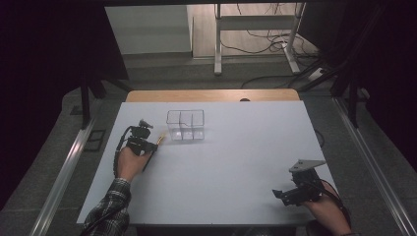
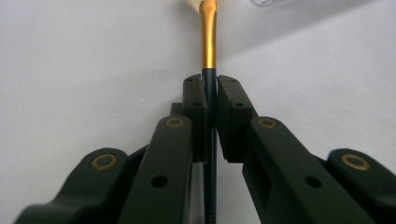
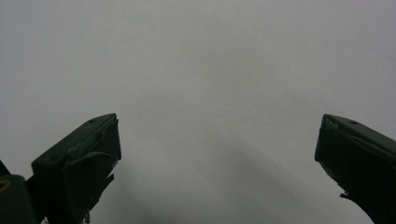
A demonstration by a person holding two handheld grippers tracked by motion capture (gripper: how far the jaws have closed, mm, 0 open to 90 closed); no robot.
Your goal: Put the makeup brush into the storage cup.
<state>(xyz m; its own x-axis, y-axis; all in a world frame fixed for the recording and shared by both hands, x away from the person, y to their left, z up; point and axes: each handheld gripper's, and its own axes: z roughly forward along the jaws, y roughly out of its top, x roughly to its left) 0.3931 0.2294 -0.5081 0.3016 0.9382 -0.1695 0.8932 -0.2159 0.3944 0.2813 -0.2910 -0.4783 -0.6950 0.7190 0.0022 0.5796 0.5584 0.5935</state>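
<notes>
- Brush with a gold ferrule and dark handle sits clamped between the jaws of the left gripper, its pale bristle end cut off at the top edge of the left gripper view.
- From the high view, the brush is hard to make out: a small gold tip pokes from the left gripper toward the clear container, and a thin dark handle trails back under the hand.
- Clear container, split into compartments, stands on the white table just beside the brush tip, slightly to its right; whether the two touch cannot be told.
- Plaid sleeve enters from the bottom left.
- Right gripper rests near the table's front right corner, well apart from the brush and container, its grey plate on top.
- Right gripper view has its jaws spread wide over bare table, with nothing between them.
</notes>
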